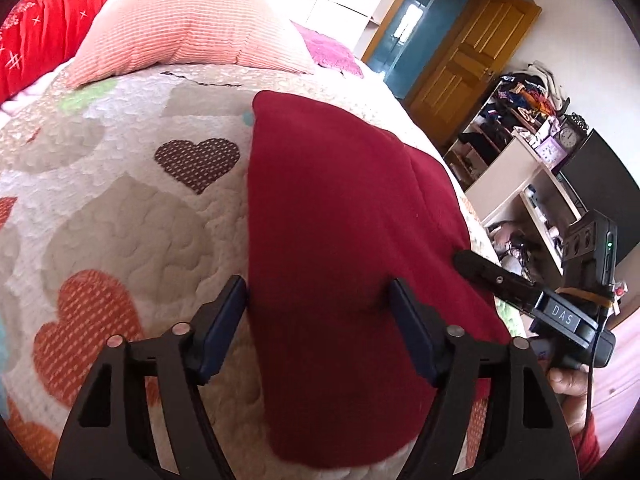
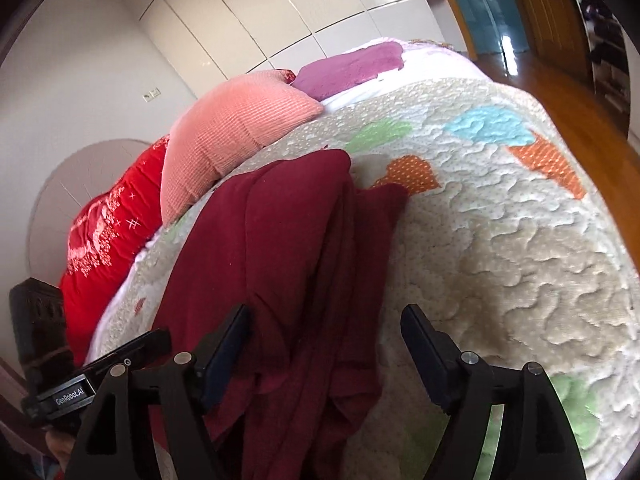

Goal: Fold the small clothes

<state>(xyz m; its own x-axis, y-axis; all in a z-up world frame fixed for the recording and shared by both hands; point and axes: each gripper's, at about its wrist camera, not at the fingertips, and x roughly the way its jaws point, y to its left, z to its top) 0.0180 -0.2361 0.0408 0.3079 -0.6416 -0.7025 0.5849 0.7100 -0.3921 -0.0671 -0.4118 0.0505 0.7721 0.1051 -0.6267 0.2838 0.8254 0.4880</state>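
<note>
A dark red garment (image 1: 340, 208) lies folded lengthwise on the heart-patterned quilt (image 1: 132, 208). My left gripper (image 1: 318, 292) is open, its jaws straddling the near left part of the cloth, close above it. In the right wrist view the same garment (image 2: 288, 240) shows layered folds running away from me. My right gripper (image 2: 326, 318) is open over the garment's near right edge, one finger above the cloth and one above the quilt (image 2: 500, 240). The right gripper also shows in the left wrist view (image 1: 480, 268) at the cloth's right edge.
A pink ribbed pillow (image 1: 188, 36), a red pillow (image 1: 44, 28) and a purple blanket (image 1: 328, 50) lie at the head of the bed. Shelves with clutter (image 1: 516, 148) and a wooden door (image 1: 468, 60) stand to the right, past the bed edge.
</note>
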